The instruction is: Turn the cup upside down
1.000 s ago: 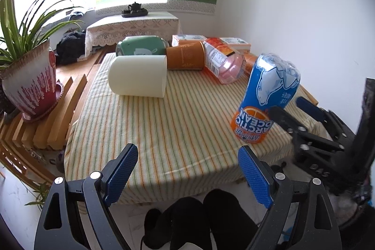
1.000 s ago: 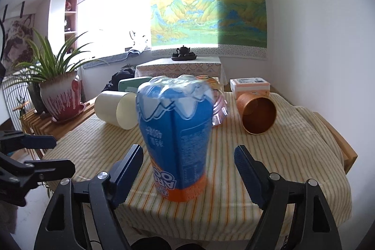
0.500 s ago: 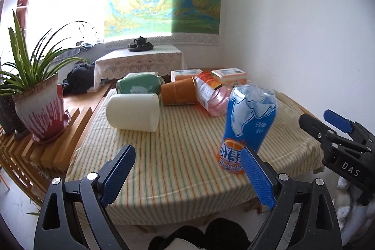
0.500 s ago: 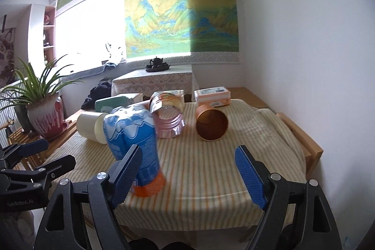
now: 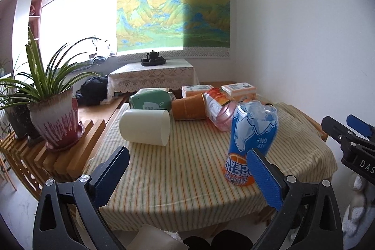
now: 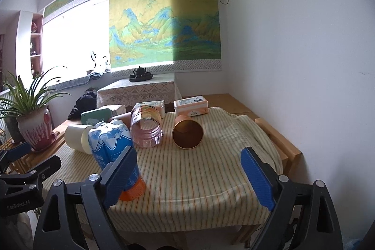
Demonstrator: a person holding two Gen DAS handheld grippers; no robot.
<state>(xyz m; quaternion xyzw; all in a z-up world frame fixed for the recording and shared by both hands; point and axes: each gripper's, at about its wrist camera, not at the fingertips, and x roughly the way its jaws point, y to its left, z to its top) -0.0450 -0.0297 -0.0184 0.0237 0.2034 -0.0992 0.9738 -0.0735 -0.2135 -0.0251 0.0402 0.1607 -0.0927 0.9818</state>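
A blue and orange cup (image 5: 250, 139) stands upside down near the front of the striped table (image 5: 187, 170); it also shows in the right wrist view (image 6: 112, 151). My left gripper (image 5: 187, 170) is open and empty, held back from the table's front edge. My right gripper (image 6: 187, 170) is open and empty, pulled back off the table's front edge; it shows at the right of the left wrist view (image 5: 346, 135). Several other cups lie on their sides: a cream one (image 5: 144, 127), a green one (image 5: 152, 101), an orange one (image 5: 188, 106), a pink one (image 6: 146, 128) and a copper one (image 6: 187, 134).
Two small boxes (image 6: 191, 107) lie at the table's far edge. A potted plant (image 5: 55, 118) stands on a slatted wooden bench (image 5: 68, 151) to the left. A lace-covered side table with a teapot (image 5: 152, 76) is behind. A white wall is on the right.
Both grippers have pulled back and up from the table. The blue cup, close between the right gripper's fingers a second ago, now stands apart from both grippers.
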